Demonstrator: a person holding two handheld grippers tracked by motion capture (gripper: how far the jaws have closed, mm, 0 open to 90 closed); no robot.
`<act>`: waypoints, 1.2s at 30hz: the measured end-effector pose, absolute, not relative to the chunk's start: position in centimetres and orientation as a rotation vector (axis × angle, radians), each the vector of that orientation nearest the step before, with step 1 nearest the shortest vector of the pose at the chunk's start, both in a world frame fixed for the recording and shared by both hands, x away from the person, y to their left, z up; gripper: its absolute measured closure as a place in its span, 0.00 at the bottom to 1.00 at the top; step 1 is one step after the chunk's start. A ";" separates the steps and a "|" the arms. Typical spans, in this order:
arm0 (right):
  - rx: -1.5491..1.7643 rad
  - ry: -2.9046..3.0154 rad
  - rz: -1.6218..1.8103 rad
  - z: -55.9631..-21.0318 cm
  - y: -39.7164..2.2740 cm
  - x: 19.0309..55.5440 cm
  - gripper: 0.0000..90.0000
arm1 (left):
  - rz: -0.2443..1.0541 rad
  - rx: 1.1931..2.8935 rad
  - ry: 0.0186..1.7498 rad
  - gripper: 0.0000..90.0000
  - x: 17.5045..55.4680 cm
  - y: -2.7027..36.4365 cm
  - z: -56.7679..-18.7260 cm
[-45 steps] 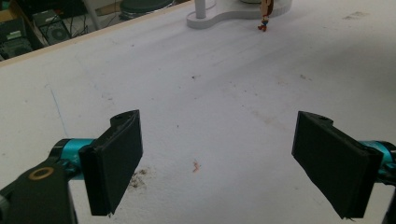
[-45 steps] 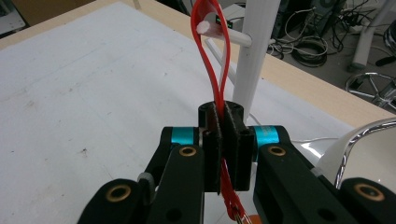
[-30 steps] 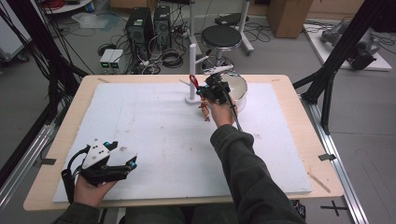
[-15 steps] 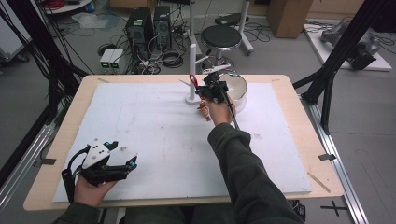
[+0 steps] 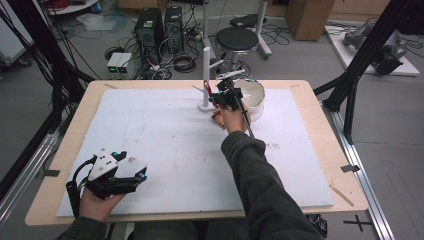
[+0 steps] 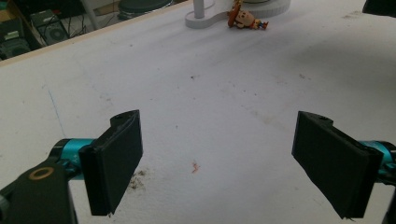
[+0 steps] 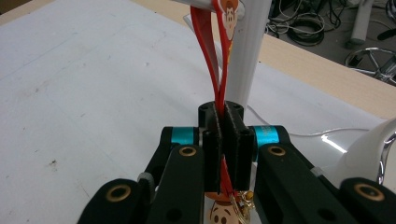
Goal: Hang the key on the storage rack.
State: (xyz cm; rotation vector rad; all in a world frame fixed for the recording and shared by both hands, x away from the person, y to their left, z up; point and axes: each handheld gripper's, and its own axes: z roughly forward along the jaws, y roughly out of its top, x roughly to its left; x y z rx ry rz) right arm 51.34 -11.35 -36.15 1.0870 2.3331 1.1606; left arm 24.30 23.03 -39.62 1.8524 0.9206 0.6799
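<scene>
Strap clamped at white stand, upper centre of frame.
Right gripper (image 7: pixel 223 140) clenched on red strap (image 7: pixel 211 60) beside white stand (image 7: pixel 247 51); left gripper (image 6: pixel 219 158) released, resting lower left on tabletop (image 5: pixel 165 135).

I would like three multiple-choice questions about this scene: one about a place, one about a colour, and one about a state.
1. Where does the white stand rise?
A. at the table's far edge, beside the white bowl
B. at the near left corner
C. on the floor

2. What colour is the strap between the right gripper's jaws?
A. blue
B. red
C. green

3. How are the left gripper's jaws?
A. shut on a toy
B. shut on nothing
C. wide apart with nothing between them

Answers:
1 A, as the high view shows the stand next to the bowl.
2 B, as the right gripper view shows a red loop pinched.
3 C, as the left gripper view shows bare table between the jaws.
</scene>
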 end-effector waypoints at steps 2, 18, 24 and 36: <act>1.103 2.333 1.177 -36.2 -11.4 51.4 0.96 | 0.680 1.854 0.920 0.18 24.3 23.0 -39.6; 1.110 2.334 1.205 -36.5 -11.7 51.7 0.91 | 0.679 1.851 0.921 0.18 24.3 23.0 -39.6; 1.133 2.348 1.235 -36.4 -12.2 51.8 0.84 | 0.677 1.855 0.918 0.18 24.3 23.0 -39.6; 1.084 2.359 1.326 -35.6 -13.4 50.9 0.76 | 0.677 1.851 0.919 0.18 24.2 23.0 -39.6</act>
